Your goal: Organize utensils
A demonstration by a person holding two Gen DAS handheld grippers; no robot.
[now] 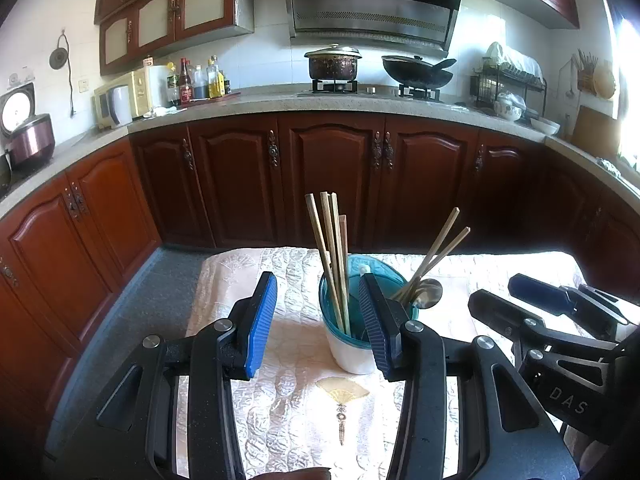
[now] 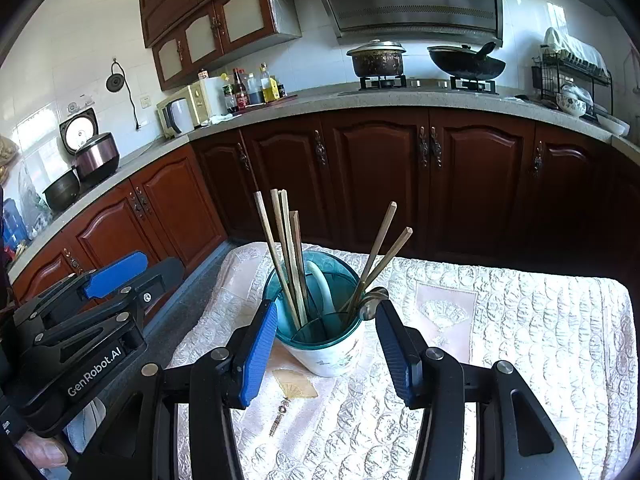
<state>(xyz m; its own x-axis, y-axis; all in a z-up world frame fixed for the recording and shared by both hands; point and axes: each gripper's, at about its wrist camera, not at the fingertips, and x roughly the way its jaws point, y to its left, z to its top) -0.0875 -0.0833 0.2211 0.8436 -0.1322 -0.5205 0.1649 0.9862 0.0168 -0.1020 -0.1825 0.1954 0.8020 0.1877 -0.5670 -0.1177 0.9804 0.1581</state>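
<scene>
You are holding the left gripper (image 1: 318,320) and the right gripper (image 2: 326,344) with jaws spread wide, gripping nothing. The utensil holder (image 2: 332,350) is standing upright on the quilted tabletop (image 2: 500,320), just ahead of both grippers. Chopsticks (image 2: 286,256) are leaning inside it at the left, with more chopsticks and a metal spoon (image 2: 370,304) at the right.

chopsticks (image 2: 286,256): matt wood | spoon (image 2: 370,306): glossy metal | tablecloth (image 2: 500,320): quilted cloth | fingers (image 2: 256,354): ribbed blue
</scene>
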